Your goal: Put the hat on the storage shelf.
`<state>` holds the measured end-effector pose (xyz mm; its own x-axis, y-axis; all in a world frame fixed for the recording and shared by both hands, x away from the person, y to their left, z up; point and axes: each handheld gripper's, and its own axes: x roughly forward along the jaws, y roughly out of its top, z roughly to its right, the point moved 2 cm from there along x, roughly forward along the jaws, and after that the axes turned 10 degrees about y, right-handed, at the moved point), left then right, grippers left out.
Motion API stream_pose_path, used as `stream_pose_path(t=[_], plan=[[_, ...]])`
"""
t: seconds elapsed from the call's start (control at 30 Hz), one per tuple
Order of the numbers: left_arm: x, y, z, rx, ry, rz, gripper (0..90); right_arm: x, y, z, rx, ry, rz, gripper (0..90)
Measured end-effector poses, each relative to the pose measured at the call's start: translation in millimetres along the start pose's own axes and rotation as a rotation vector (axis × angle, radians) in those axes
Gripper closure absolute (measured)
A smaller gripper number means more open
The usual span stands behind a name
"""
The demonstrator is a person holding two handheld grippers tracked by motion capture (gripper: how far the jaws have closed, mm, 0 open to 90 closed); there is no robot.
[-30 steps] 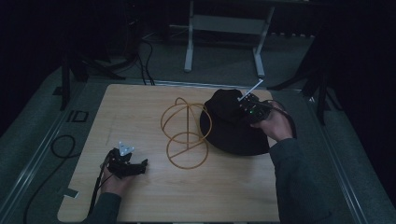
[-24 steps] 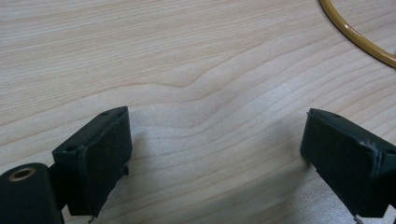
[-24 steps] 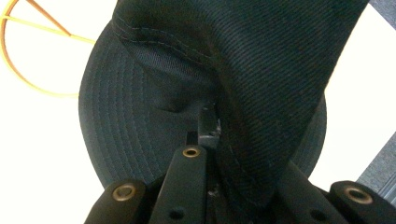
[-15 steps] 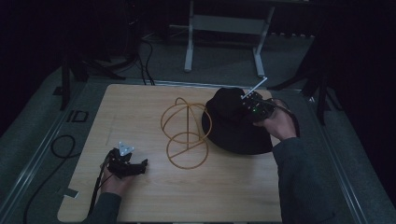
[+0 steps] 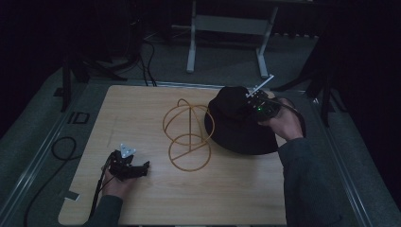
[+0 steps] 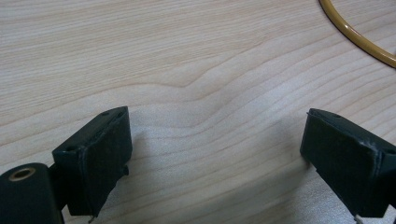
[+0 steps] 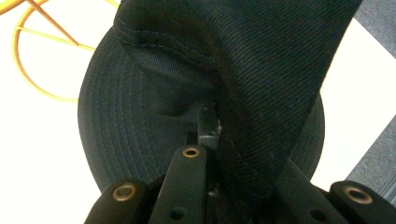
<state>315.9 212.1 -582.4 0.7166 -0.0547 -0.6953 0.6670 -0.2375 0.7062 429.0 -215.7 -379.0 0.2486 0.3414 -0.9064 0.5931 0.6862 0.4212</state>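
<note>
A black brimmed hat (image 5: 236, 135) lies on the right side of the wooden table (image 5: 142, 118). My right gripper (image 5: 243, 106) is shut on a fold of the crown. In the right gripper view the jaws pinch that dark fabric (image 7: 261, 93), and the brim (image 7: 126, 135) spreads out below. A yellow wire stand (image 5: 188, 137) of rings and a rod stands mid-table, just left of the hat. My left gripper (image 5: 143, 166) rests open on the wood near the front left. Nothing lies between its jaws (image 6: 217, 135), and an arc of the yellow ring (image 6: 355, 35) shows beyond them.
A grey metal frame (image 5: 227, 28) stands on the floor behind the table. Cables (image 5: 61, 146) lie on the floor at the left. The hat's brim reaches close to the table's right edge (image 5: 283, 189).
The right hand has drifted very slightly to the right with the hat's crown still pinched. The left gripper has kept still.
</note>
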Motion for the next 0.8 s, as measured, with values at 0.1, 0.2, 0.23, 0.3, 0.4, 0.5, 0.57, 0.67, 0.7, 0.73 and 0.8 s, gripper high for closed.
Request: stream_pose_path(t=[0.1,0.2,0.23,0.3,0.4,0.5,0.57,0.67,0.7,0.73,0.8], plan=[[0.0,0.0,0.0,0.0,0.0,0.0,9.4,-1.6,0.4,-0.1,0.0,0.002,0.003,88.1],[0.0,0.0,0.0,-0.001,0.0,0.0,9.4,-3.4,0.9,0.3,-0.001,0.0,0.007,88.1],[0.0,0.0,0.0,-0.001,0.0,0.0,9.4,-4.0,1.2,0.3,-0.001,0.002,0.01,88.1],[0.0,0.0,0.1,-0.001,0.0,0.0,9.4,-4.8,1.6,0.2,0.0,0.002,0.01,88.1],[0.1,0.0,0.1,-0.002,0.0,0.001,9.4,-6.4,2.1,0.0,-0.001,0.0,0.012,88.1],[0.0,0.0,0.1,-0.001,0.0,0.0,9.4,-8.5,2.5,0.4,0.0,-0.001,0.015,88.1],[0.0,0.0,-0.1,0.001,0.0,-0.001,9.4,-10.2,2.8,0.6,0.001,-0.002,0.016,88.1],[0.0,0.0,-0.1,0.001,0.0,-0.001,9.4,-11.3,2.9,0.7,0.001,-0.004,0.015,88.1],[0.0,0.0,-0.1,0.001,0.0,-0.001,9.4,-11.5,2.9,0.8,0.0,-0.004,0.014,88.1],[0.0,0.0,0.0,-0.001,0.0,0.0,9.4,-11.5,3.0,1.0,0.0,-0.004,0.014,88.1],[0.0,0.0,0.0,-0.001,0.0,0.0,9.4,-11.6,3.3,1.3,-0.002,-0.004,0.013,88.1]])
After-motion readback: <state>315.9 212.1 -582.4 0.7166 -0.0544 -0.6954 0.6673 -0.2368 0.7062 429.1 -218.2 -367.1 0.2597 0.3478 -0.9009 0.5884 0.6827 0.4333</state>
